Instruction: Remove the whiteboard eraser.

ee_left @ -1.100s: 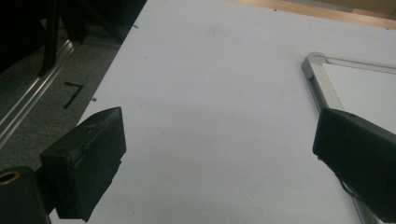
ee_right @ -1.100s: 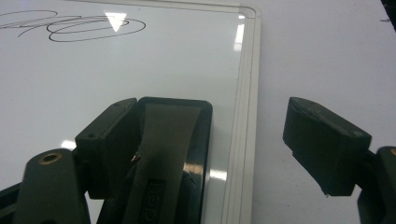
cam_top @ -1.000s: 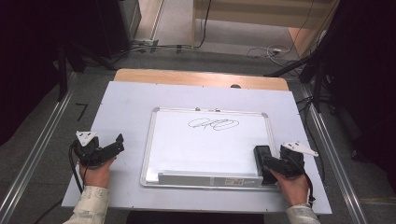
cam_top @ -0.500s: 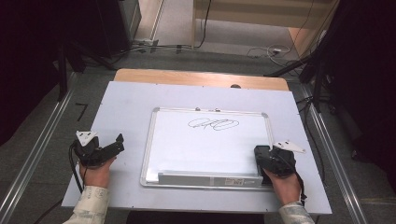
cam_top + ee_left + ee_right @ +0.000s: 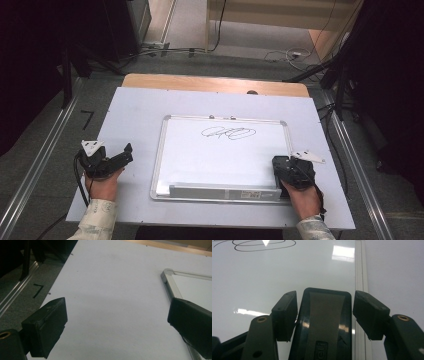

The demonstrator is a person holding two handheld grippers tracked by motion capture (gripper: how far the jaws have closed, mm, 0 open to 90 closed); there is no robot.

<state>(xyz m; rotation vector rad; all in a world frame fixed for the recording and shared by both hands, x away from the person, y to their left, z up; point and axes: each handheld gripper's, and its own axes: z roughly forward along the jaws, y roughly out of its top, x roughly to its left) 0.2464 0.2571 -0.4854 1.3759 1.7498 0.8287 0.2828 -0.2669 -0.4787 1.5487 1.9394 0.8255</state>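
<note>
From above, the pale grey rectangular table sheet (image 5: 135, 115) carried the glossy white, metal-framed whiteboard (image 5: 220, 160), a looped black scribble (image 5: 228, 133) near its far edge; your right gripper's own view added what the high view hid, a black glossy plastic eraser (image 5: 324, 322) with a grey felt strip, lying on the board's near right corner beside the frame. Your right gripper (image 5: 324, 312) pointed forward over it, jaws having just been closing, both pads straddling the eraser with the left one at its side. Your left gripper (image 5: 116, 322) rested on the bare sheet left of the board, its blocky matte jaws wide apart and holding nothing.
</note>
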